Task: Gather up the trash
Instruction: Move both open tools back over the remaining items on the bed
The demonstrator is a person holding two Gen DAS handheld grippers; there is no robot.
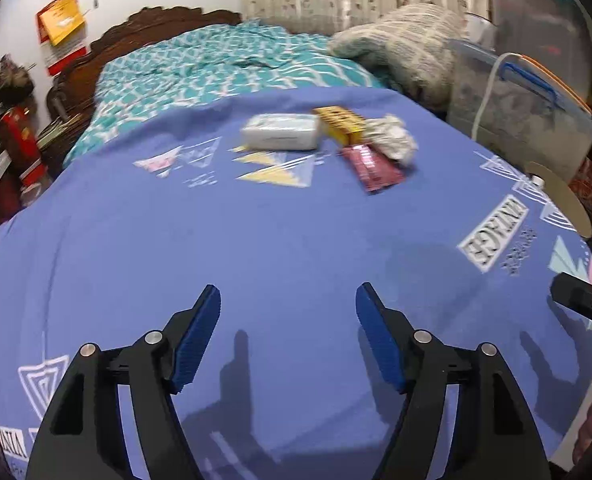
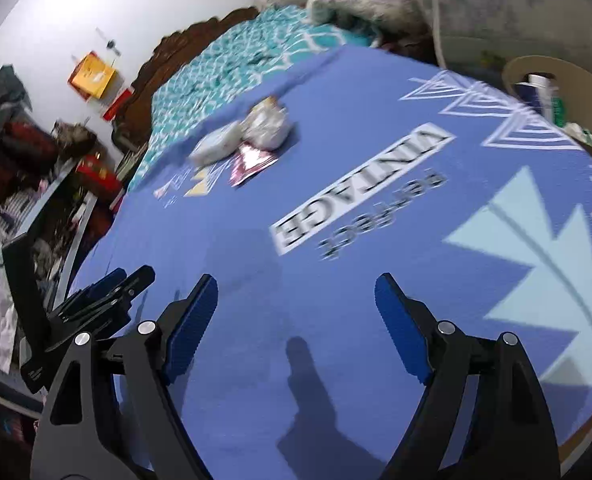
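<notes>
— Four bits of trash lie bunched on the blue sheet point(image 1: 256, 248) that covers the bed: a white packet point(image 1: 282, 132), a yellow box point(image 1: 339, 122), a crumpled white wrapper point(image 1: 391, 138) and a red sachet point(image 1: 371, 168).

— Where do they sit against the fingers?

— Well ahead of both pairs, far up the sheet. From the left gripper point(image 1: 288, 336) the cluster lies straight ahead and slightly right. From the right gripper point(image 2: 296, 328) it lies ahead and to the left; there the white packet point(image 2: 216, 145), the crumpled wrapper point(image 2: 268, 124) and the red sachet point(image 2: 252, 162) show, all blurred, and the yellow box is mostly hidden behind the wrapper.

— And the fingers themselves?

— Both pairs spread wide, with only bare sheet between the blue pads. Nothing is pinched or touched.

— Do the pieces touch each other?

— The packet meets the box, the wrapper rests beside the box, and the sachet lies just below them, its upper end at the wrapper.

— Anything else nearby?

— A brown cardboard container point(image 2: 591, 92) at the sheet's right edge holds some items. The left gripper shows at the lower left of the right view, just beside the right one.
</notes>
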